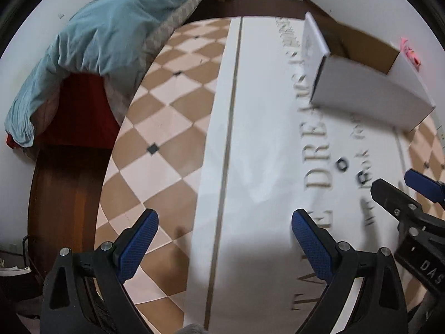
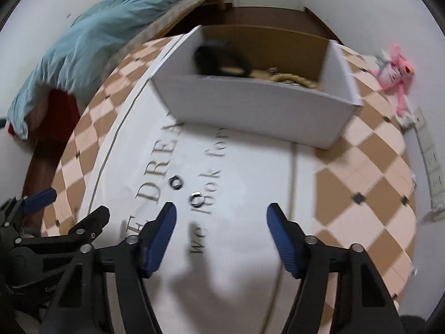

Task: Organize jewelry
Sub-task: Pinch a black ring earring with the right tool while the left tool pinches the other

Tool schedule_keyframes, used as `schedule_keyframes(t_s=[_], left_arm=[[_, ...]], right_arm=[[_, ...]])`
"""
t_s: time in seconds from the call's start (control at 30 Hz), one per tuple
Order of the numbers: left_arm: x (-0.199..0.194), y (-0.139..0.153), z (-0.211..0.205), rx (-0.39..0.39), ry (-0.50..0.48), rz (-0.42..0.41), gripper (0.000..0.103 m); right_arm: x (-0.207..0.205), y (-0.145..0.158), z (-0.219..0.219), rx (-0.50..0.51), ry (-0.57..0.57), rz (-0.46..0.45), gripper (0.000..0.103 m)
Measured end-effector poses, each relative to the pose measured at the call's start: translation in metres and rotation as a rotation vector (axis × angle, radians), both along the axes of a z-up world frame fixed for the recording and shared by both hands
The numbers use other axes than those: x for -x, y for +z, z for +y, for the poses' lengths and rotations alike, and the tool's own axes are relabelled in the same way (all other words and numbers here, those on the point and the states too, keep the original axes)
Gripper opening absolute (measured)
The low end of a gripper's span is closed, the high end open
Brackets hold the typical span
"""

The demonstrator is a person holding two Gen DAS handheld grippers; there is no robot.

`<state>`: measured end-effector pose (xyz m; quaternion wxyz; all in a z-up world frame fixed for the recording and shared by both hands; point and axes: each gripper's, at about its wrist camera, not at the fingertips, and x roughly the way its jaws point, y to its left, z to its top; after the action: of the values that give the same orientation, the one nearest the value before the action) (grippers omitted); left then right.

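Two small rings, a dark one (image 2: 175,183) and a silvery one (image 2: 196,198), lie loose on a white printed mat (image 2: 244,194) spread over a checkered tile floor (image 2: 361,167), just ahead of the right tongs (image 2: 221,222). Both pairs of tongs point steeply down at the mat with their jaws apart and nothing between the blue pads; the left tongs (image 1: 224,232) are set wider and hang over bare mat, well to the side of the rings.

The job looks to be at the pickup stage: the rings are not yet collected, while the white cardboard box (image 2: 250,111) beyond them on the mat already holds a black band-like item (image 2: 219,58) and a pale rope-like piece (image 2: 292,79). A clean pickup would likely call for the right tongs to settle over the silvery ring, the nearer one, and pinch it by the rim. It is small and flat on the cloth, so it could slip or drag the mat.

Around the scene, a teal quilt (image 1: 105,36) hangs off a bed at the left, a pink plush toy (image 2: 395,69) lies by the white wall at the right, and a power strip (image 2: 431,161) runs along that wall. Both views are smeared.
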<state>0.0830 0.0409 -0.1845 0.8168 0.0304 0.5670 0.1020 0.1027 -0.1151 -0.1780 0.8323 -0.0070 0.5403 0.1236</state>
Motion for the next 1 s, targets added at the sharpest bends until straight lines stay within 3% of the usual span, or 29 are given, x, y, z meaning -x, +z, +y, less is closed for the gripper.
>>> schedule_keyframes(t_s=[0.23, 0.3, 0.37, 0.53, 0.77, 1.0], left_arm=[[0.003, -0.011, 0.012, 0.003, 0.018, 0.015, 0.098], [0.003, -0.012, 0.014, 0.005, 0.021, 0.014, 0.098], [0.004, -0.011, 0.016, 0.005, 0.023, 0.013, 0.098], [-0.001, -0.005, 0.012, 0.005, 0.008, -0.009, 0.098], [-0.015, 0.005, -0.023, 0.033, -0.065, -0.035, 0.098], [-0.035, -0.002, -0.069, 0.065, -0.146, -0.028, 0.098]], right_arm=[[0.002, -0.015, 0.028, 0.053, 0.051, -0.044, 0.041], [0.000, -0.015, 0.032, 0.064, 0.059, -0.055, 0.022], [-0.001, -0.015, 0.035, 0.083, 0.066, -0.068, 0.013], [-0.001, -0.008, 0.021, 0.057, 0.033, -0.075, 0.013], [0.004, 0.015, -0.037, 0.015, -0.104, -0.107, 0.013], [0.014, 0.017, -0.098, 0.018, -0.242, -0.098, 0.013]])
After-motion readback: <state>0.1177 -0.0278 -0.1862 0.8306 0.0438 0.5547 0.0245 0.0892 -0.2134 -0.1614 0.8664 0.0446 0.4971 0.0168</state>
